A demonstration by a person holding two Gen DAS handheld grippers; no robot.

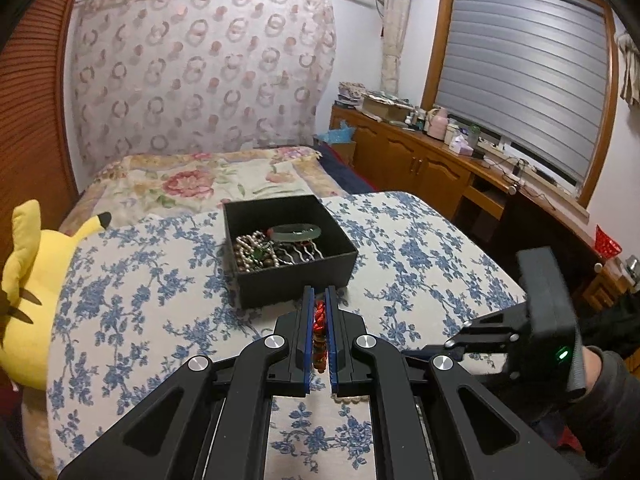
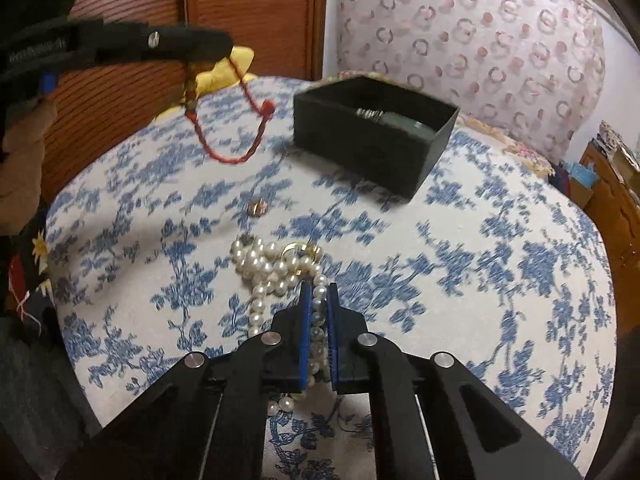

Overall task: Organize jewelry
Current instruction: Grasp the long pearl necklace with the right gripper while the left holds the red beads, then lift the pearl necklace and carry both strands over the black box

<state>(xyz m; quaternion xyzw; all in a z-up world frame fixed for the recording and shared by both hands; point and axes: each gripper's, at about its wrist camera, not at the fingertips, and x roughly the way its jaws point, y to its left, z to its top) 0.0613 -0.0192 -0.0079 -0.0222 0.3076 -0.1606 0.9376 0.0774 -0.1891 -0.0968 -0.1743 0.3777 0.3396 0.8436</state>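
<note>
On the floral tablecloth (image 2: 500, 280), your box (image 1: 290, 248) at centre is part-filled; left gripper (image 1: 319, 300) clamps the red cord (image 1: 319, 320), right gripper (image 2: 319, 292) clamps the pearls (image 2: 272, 268), both unboxed.

Dim, even indoor light, strong fisheye warp
Both views bend hard at dark, vignetted corners; the black box (image 2: 374, 130) and the left gripper (image 2: 208, 46) smear with motion blur in the right wrist view, shadows stay soft, a green LED (image 1: 563, 355) glows
</note>
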